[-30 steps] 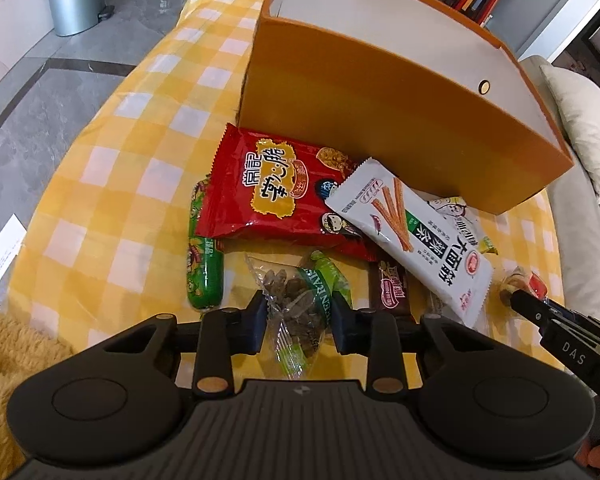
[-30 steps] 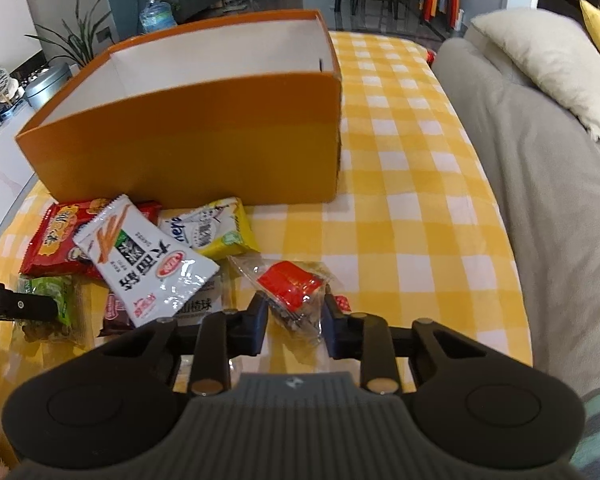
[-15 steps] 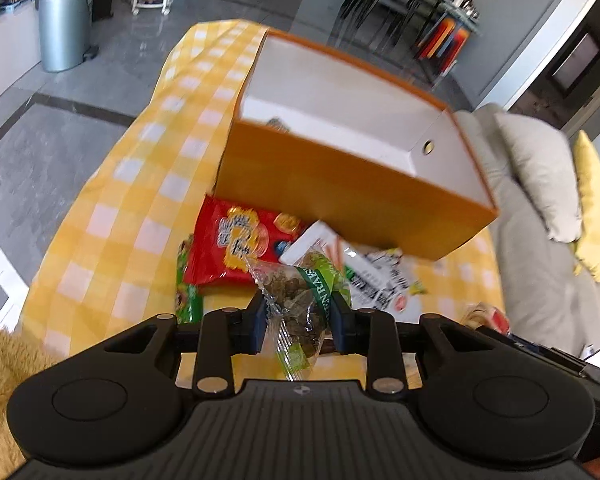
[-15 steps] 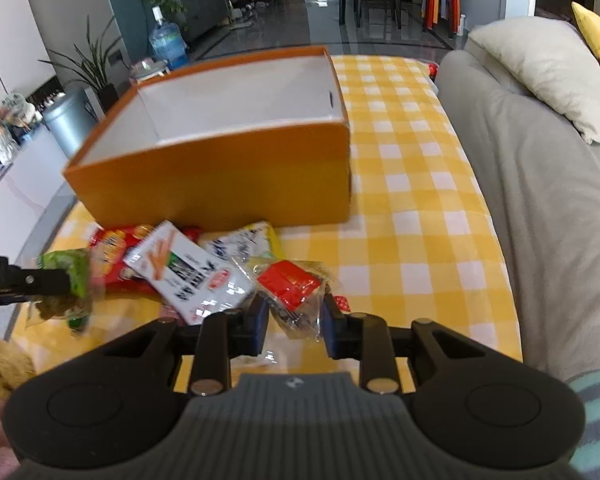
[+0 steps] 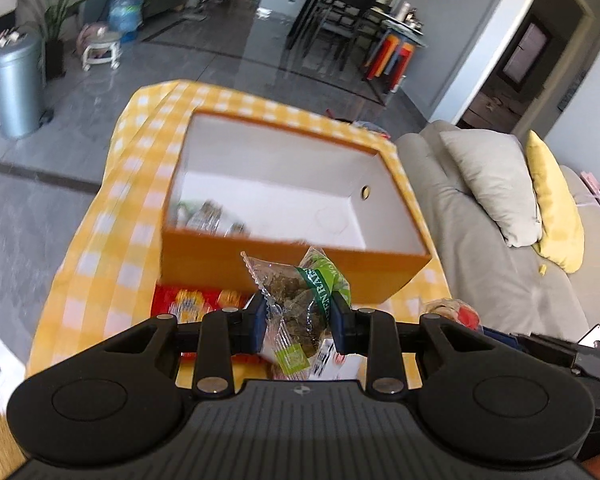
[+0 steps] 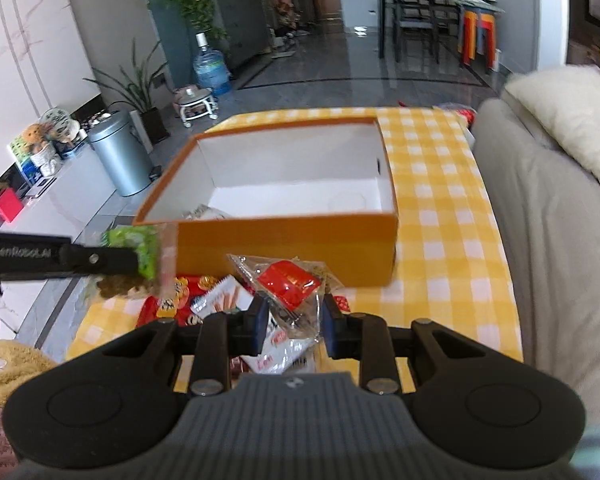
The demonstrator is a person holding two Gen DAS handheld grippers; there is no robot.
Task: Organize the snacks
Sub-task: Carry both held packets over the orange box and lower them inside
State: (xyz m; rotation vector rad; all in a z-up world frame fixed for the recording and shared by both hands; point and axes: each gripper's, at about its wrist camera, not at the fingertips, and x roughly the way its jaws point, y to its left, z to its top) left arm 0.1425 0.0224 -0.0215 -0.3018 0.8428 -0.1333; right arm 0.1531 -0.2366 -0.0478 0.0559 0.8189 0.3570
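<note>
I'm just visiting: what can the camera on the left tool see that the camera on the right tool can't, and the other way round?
Only the left view shows the left tool head-on, shut on a clear packet with a green band, and a yellow cushion on the sofa.

Only the right view shows the right tool shut on a clear packet with a red label, and a shelf of small items by the wall.

Both show the orange box on the yellow checked cloth, the metal bin and the water bottle.
</note>
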